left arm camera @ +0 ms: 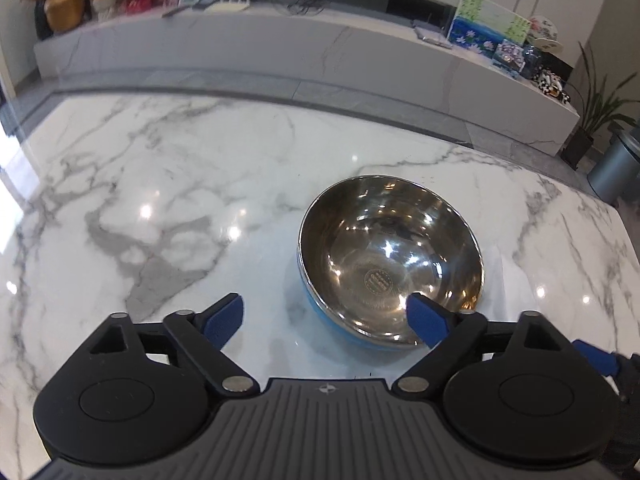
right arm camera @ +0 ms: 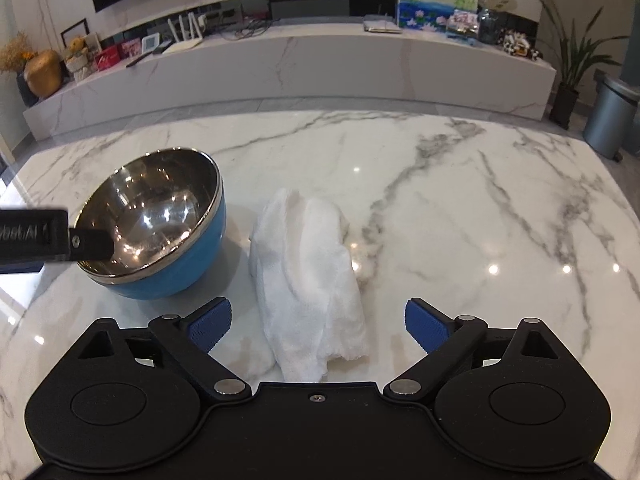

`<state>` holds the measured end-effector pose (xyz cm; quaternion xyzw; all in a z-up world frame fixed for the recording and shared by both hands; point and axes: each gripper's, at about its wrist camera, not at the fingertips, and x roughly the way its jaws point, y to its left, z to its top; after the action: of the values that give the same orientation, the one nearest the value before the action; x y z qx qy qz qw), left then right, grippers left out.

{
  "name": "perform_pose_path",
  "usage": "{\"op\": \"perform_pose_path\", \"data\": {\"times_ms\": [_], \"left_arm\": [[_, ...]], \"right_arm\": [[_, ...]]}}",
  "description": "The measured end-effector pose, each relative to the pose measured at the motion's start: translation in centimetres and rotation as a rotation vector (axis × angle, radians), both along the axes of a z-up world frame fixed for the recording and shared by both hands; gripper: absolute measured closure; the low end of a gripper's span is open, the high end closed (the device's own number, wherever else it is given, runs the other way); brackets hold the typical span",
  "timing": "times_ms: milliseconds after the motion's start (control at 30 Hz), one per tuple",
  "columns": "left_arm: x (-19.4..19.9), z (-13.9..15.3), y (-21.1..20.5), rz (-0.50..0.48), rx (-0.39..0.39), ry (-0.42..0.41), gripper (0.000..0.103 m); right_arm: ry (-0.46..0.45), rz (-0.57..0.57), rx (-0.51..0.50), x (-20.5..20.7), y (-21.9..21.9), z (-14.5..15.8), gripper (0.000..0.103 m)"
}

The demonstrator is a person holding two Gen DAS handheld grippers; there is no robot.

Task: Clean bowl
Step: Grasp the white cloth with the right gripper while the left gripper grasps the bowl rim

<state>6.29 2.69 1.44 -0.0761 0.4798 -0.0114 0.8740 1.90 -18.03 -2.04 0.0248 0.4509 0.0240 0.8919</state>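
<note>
A steel bowl (left arm camera: pixel 390 260) with a blue outside stands on the marble table (left arm camera: pixel 160 200). My left gripper (left arm camera: pixel 326 320) is open; its right finger is over the bowl's near rim, its left finger outside the bowl. In the right wrist view the bowl (right arm camera: pixel 154 224) is at the left, with the left gripper's finger (right arm camera: pixel 90 244) at its rim. A crumpled white cloth (right arm camera: pixel 310 284) lies just right of the bowl. My right gripper (right arm camera: pixel 318 324) is open, its fingers on either side of the cloth's near end, not gripping it.
A long marble TV bench (right arm camera: pixel 304 68) with pictures, a router and ornaments runs behind the table. A grey bin (right arm camera: pixel 610 116) and a potted plant (right arm camera: pixel 572 64) stand at the far right. The table's far edge (left arm camera: pixel 280 100) is beyond the bowl.
</note>
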Motion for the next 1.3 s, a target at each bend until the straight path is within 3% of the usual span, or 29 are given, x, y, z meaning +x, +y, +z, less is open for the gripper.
{"op": "perform_pose_path", "data": {"times_ms": [233,300,567,767,933,1100,1200,1300], "left_arm": [[1.8,-0.8,0.4,0.012,0.01,0.058,0.034],[2.0,-1.2,0.5,0.018,0.002,0.069,0.042],[2.9,-2.8,1.1,0.031,-0.035,0.118,0.056],[3.2,-3.3,1.1,0.015,-0.045,0.133,0.063],[3.2,-3.3,0.2,-0.007,-0.035,0.109,0.077],[3.1,-3.2,-0.5,-0.003,-0.007,0.09,0.078],[3.1,-3.1,-0.7,0.003,0.007,0.08,0.079],[3.3,-3.1,-0.9,0.007,0.031,0.066,0.081]], "right_arm": [[0.021,0.058,-0.023,2.1,0.0,0.8,0.016],[0.035,0.071,-0.028,2.5,0.2,0.5,0.016],[0.054,0.094,-0.034,3.6,0.8,-0.9,0.018],[0.091,0.085,-0.017,4.3,0.7,-1.7,0.038],[0.101,0.092,-0.005,4.1,1.1,-1.7,0.055],[0.09,0.11,-0.005,3.5,0.9,-1.8,0.072],[0.079,0.124,-0.002,3.2,0.6,-1.6,0.088],[0.065,0.12,0.002,2.9,-0.1,-1.2,0.093]]}}
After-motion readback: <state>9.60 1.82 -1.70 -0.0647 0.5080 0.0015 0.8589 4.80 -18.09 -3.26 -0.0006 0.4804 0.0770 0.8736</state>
